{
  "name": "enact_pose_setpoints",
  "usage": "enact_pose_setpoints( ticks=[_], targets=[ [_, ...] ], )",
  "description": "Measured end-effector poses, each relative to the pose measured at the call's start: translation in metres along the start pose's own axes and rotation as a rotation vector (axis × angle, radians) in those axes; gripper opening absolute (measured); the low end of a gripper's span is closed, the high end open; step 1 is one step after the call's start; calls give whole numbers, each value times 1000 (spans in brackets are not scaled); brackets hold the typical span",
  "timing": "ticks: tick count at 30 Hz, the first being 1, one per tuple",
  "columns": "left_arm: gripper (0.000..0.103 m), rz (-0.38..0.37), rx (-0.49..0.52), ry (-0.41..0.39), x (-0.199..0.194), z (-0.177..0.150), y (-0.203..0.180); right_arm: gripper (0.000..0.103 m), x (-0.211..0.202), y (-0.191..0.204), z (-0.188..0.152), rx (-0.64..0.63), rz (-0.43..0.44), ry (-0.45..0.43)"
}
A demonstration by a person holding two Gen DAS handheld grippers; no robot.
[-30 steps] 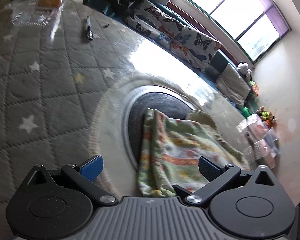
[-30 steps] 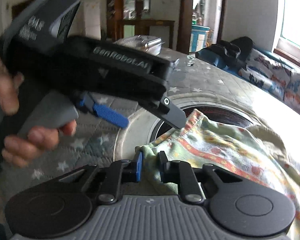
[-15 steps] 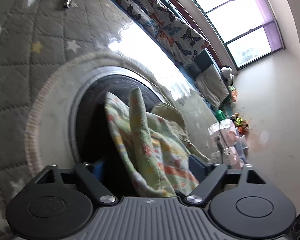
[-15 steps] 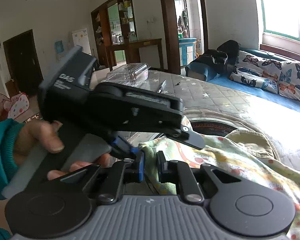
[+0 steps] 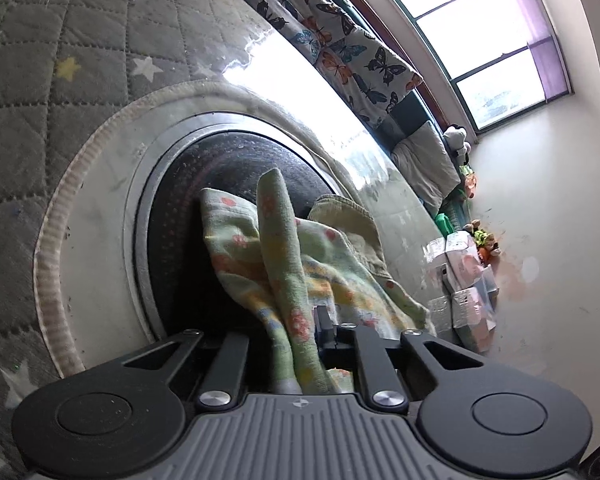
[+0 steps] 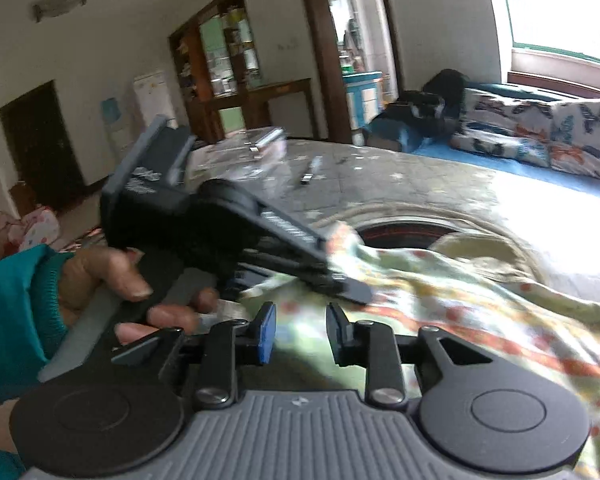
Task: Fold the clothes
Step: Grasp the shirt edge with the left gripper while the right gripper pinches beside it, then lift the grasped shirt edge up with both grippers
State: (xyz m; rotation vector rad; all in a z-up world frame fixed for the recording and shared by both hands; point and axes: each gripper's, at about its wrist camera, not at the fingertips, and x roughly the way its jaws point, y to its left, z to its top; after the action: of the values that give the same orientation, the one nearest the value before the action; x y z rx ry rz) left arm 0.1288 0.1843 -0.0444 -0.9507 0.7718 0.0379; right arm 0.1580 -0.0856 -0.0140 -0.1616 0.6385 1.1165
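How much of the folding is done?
Hardly any: the green flower-patterned cloth is bunched, with no neat fold visible. In hand: the left tool has just been closing and pinches a raised edge; the right tool has just been opening, nothing pinched. Left: flattening and folding.

The left gripper [image 6: 340, 280] and the hand [image 6: 112, 280] holding it are crowding the space just left of the right gripper [image 6: 300, 334]. The floral cloth [image 5: 300, 264] is covering the dark round inset [image 5: 228, 168]. The quilted desk [image 5: 40, 80] beyond is lying open up to a pen [image 6: 311, 170].
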Motion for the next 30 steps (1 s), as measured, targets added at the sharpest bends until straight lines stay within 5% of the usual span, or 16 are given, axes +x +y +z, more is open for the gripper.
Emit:
enact_pose_setpoints(
  ticks=[14, 22, 25, 27, 30],
  targets=[
    [22, 39, -3, 15, 3, -1, 0, 53, -32, -154, -24, 302, -449, -20],
    [21, 55, 40, 1, 5, -3, -7, 61, -17, -191, -30, 407, -462, -23],
    [21, 63, 61, -4, 6, -4, -10, 44, -12, -183, -29, 396, -433, -26],
    [20, 72, 84, -11, 6, -4, -13, 22, -9, -175, -28, 382, -415, -23],
    [15, 84, 135, -32, 4, -4, -19, 11, -12, -168, -26, 370, -425, -35]
  ],
)
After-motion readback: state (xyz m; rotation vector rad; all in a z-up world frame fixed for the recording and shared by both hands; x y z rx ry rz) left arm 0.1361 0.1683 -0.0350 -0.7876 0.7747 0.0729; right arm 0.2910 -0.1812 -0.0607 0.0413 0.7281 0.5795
